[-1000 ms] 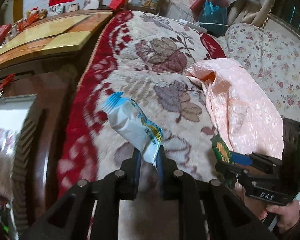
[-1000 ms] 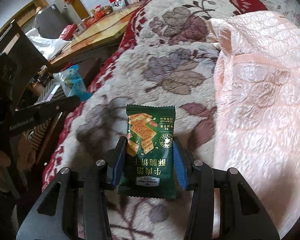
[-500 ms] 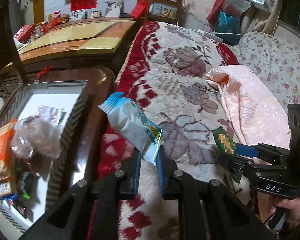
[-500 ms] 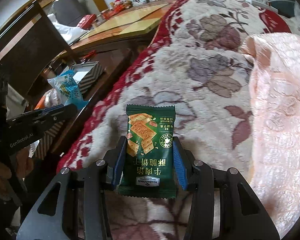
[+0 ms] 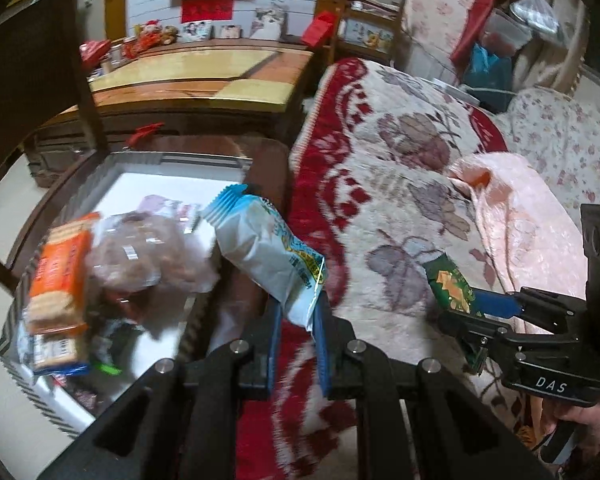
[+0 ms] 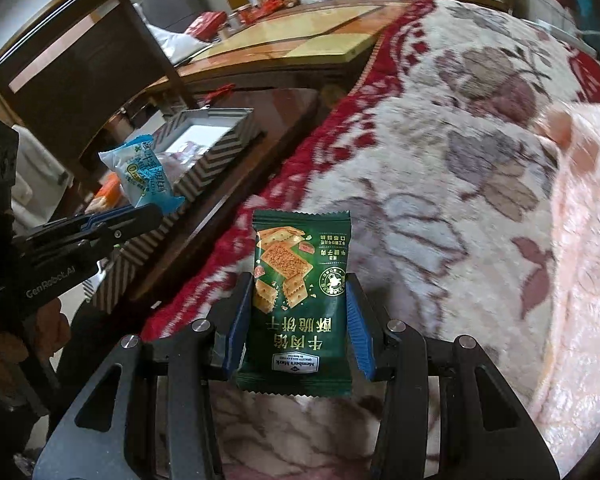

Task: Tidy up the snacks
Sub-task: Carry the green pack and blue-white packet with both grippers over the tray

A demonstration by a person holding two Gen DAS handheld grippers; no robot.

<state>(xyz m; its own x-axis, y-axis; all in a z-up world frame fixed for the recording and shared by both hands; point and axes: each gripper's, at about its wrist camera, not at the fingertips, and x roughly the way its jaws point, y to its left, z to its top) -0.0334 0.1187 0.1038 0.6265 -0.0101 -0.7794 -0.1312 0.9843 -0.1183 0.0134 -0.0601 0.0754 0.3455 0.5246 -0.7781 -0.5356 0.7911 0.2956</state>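
A: Item one, left gripper (image 5: pixel 296 320)?
B: Jaws nearly together, pinching one end of a white-and-blue snack packet (image 5: pixel 262 250). The packet slants up and to the left from the blue pads; its crimped blue end is the far end.

A: Item two, right gripper (image 6: pixel 300 316)?
B: Jaws partly apart, blue pads pressed on both side edges of a green cracker packet (image 6: pixel 300 300). It stands upright between them, print upside down, lower crimp below the pads.

A: Beyond the left jaws?
B: To their left, a striped-walled box (image 5: pixel 220 164) with a white floor on a dark wooden table (image 5: pixel 266 168). It holds an orange biscuit pack (image 5: pixel 58 272) and a clear bag of brownish pieces (image 5: pixel 148 256); the smaller items there are blurred.

A: Beyond the right jaws?
B: A cream-and-red floral blanket (image 6: pixel 420 184) under and ahead of them, and a pink quilted cover (image 6: pixel 580 260) to their right. The left gripper shows far left, just short of the box.
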